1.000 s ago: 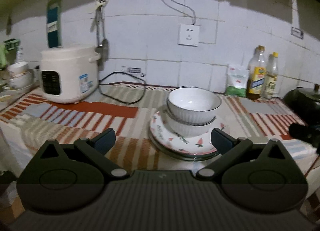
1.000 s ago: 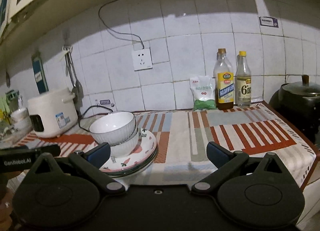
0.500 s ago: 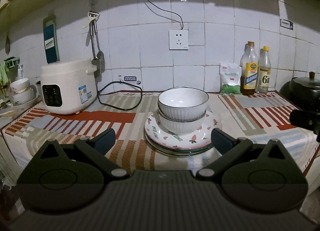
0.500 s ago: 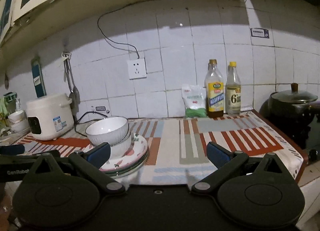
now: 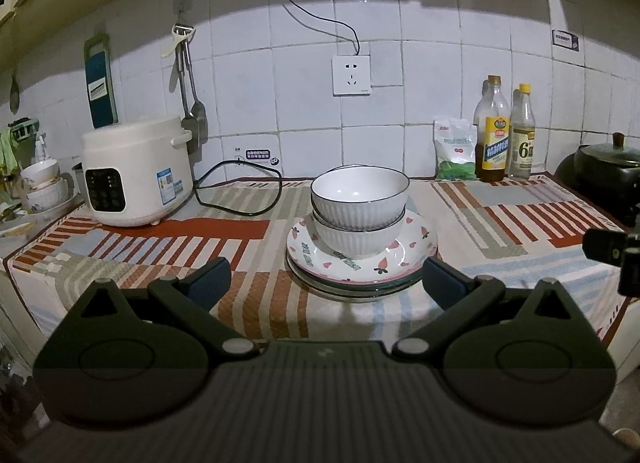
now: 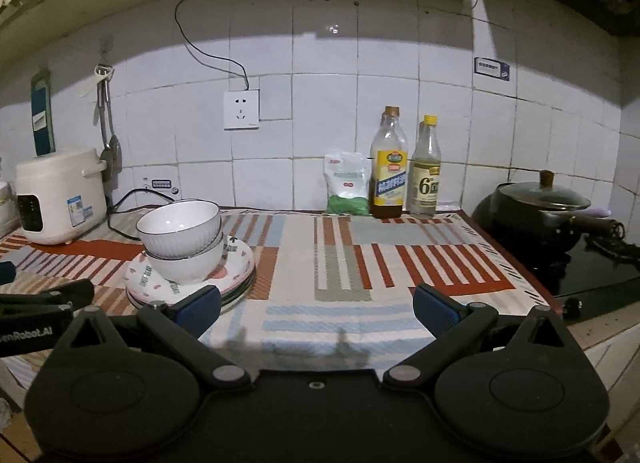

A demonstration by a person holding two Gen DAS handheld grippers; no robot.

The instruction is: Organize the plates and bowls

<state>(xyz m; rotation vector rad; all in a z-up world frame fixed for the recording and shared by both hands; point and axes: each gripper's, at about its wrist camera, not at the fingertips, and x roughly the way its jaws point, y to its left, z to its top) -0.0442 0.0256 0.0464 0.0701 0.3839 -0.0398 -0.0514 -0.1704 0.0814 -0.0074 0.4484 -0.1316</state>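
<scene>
- Right now we hold the left gripper [image 5: 326, 279] at the front edge of the counter, its jaws spread wide and empty, the stack of dishes showing between the two blue pads.
- We hold the right gripper [image 6: 316, 305] just as wide and just as empty, facing the bare middle of the striped cloth [image 6: 360, 263].
- We see two white ribbed bowls [image 5: 359, 199] nested one in the other, sitting on a strawberry-print plate [image 5: 416, 247] that tops at least one more plate.
- We find that stack near the front edge of the cloth, with open cloth on both its sides.
- We note the rice cooker [image 5: 136, 171] well apart to the left, its black cord [image 5: 240, 191] looping over the cloth toward the stack but not touching it.
- We see two bottles [image 6: 404, 167] and a green packet [image 6: 347, 187] lined against the tiled wall, leaving the cloth before them free.
- We mark the right edge, where a lidded black pot [image 6: 540, 215] sits on a dark stovetop.
- We glimpse more bowls [image 5: 42, 183] piled at the far left, past the cloth's edge.
</scene>
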